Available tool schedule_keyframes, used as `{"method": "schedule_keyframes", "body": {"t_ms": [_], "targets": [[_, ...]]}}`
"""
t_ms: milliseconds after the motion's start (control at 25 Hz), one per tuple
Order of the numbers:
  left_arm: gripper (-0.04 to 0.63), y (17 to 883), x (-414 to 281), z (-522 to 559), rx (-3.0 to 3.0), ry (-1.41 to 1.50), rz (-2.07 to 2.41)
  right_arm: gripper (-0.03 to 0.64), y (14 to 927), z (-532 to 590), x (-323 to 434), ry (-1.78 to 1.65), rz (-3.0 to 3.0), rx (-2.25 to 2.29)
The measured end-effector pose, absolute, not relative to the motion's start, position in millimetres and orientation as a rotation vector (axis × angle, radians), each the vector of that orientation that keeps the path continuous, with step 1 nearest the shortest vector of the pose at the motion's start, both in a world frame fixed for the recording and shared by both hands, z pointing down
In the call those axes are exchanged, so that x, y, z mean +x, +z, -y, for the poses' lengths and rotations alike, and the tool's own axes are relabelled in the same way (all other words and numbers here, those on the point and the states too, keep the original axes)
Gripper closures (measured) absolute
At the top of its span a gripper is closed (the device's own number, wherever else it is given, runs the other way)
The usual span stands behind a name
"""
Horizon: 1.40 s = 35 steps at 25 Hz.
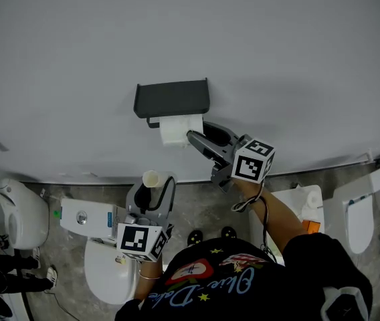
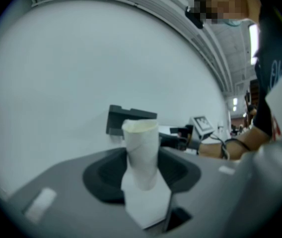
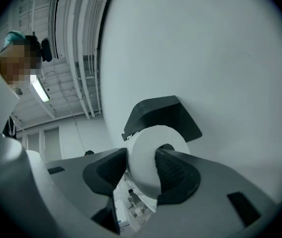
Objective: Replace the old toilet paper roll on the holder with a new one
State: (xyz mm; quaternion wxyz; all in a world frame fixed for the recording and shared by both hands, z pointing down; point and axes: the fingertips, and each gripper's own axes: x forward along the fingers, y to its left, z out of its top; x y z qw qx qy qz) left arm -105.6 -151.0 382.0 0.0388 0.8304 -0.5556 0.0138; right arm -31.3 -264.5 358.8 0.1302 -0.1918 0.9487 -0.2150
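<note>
Fixture under inspection: a dark holder (image 1: 171,99) mounted on the far wall (image 1: 277,59), roughly centred. The roll (image 1: 175,130), white and full, sits directly beneath the holder's flat top and close against the wall. The right claw (image 1: 198,131) reaches in from the right, pointing about level, with its marker cube just behind it. In the right gripper view the roll (image 3: 148,152) stands between the two dark pads, which bear on it from both sides, so this claw is pinching the roll; the roll's centre hole shows just above the right-hand pad, and the holder (image 3: 163,114) is right behind. The left claw (image 1: 154,191) is held lower and nearer, left of the right arm and well apart from the holder. It grips a bare tube (image 1: 150,178) standing upright with its open end at the top; the left gripper view shows the tube (image 2: 142,148) rising between the pads, slightly tilted, with a scrap of white paper hanging at its lower end. Below, on the floor, one toilet (image 1: 106,266) stands under the left claw, another (image 1: 16,212) at far left and a third (image 1: 360,212) at right.
</note>
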Motion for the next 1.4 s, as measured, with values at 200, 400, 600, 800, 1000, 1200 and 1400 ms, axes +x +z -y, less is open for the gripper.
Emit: {"method": "schedule_keyframes", "body": {"t_ms": [200,400,600,800,1000,1200,1400], "targets": [[0.407,383,-104,152,2.541,0.042,1.703,0.425,361,263,-37,-0.631,-2.773,-0.530],[0.407,383,-95,159,2.546,0.048,1.685,0.423,363,263,-33,-0.562,-2.801,-0.562],[0.407,387,-112,156,2.554,0.041,1.679,0.400,371,251,-46,-0.505,-2.861,-0.635],[0.407,387,-112,156,2.560,0.050,1.670,0.402,369,242,-19,-0.437,-2.841,-0.773],[0.407,389,-106,156,2.567,0.067,1.654,0.598,376,228,5,-0.291,-2.931,-0.906],[0.407,389,-102,156,2.575,0.074,1.641,0.603,383,219,16,-0.259,-2.961,-0.967],[0.407,392,-97,157,2.582,0.077,1.625,0.603,387,213,22,-0.250,-2.960,-1.004]]}}
